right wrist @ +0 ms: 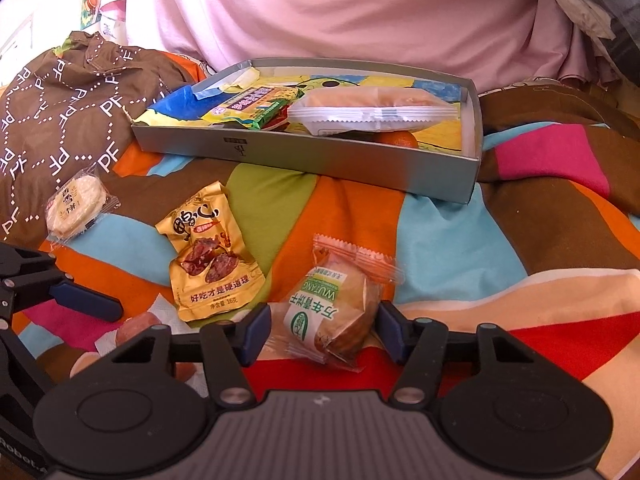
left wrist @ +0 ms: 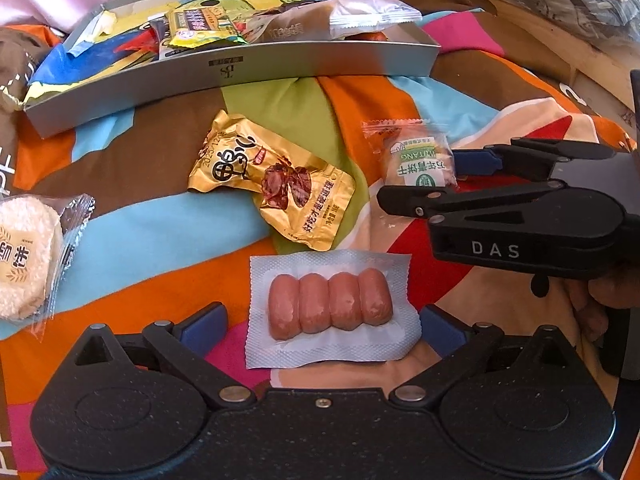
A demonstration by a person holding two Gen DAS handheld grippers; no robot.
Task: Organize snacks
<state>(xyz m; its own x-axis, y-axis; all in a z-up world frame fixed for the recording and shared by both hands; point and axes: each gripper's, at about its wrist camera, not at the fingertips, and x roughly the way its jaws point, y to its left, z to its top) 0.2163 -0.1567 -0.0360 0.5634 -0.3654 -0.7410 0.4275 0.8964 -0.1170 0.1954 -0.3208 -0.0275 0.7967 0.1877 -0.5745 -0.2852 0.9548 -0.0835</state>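
Observation:
A clear pack of small sausages (left wrist: 330,306) lies on the bedspread between the fingers of my open left gripper (left wrist: 324,326), untouched. My right gripper (right wrist: 324,330) has its blue pads pressed on both sides of a biscuit packet (right wrist: 332,320) with a green label, which still rests on the cloth. In the left wrist view this biscuit packet (left wrist: 420,160) sits at the right, with the right gripper (left wrist: 424,180) reaching in from that side. A gold meat-snack packet (left wrist: 272,184) lies in the middle. A rice cracker (left wrist: 24,256) lies at the left.
A shallow grey box (left wrist: 240,76) at the back holds several snacks, with a white-wrapped cake (right wrist: 372,110) on top. The colourful bedspread (right wrist: 460,240) is bumpy. A brown printed cloth (right wrist: 60,112) is bunched at the left, and pink fabric (right wrist: 360,12) rises behind the box.

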